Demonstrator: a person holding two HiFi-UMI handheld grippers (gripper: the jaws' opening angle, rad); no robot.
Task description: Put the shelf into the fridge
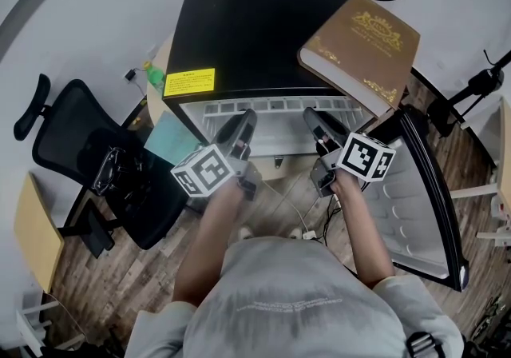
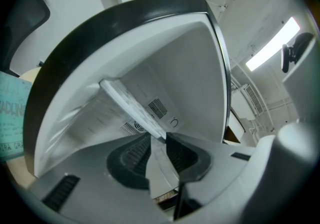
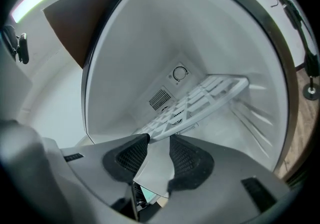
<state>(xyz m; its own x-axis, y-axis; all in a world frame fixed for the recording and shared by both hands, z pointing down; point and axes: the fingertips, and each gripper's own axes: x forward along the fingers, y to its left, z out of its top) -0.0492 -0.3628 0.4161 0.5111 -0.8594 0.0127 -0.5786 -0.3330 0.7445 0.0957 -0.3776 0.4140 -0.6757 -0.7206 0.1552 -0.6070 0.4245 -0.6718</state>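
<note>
Inside the fridge (image 1: 255,29), left gripper (image 2: 157,139) and right gripper (image 3: 159,139) fingers pinch the shelf (image 3: 200,100) edge.

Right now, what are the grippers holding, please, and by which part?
Left gripper and right gripper grip the white plastic shelf by its front edge.

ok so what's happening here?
A person has the left tool and right tool both clamped on the front edge of the white shelf, which reaches into the open black fridge. The door stands wide on the right; a brown book lies on the fridge's top. Shelf not released yet.
</note>
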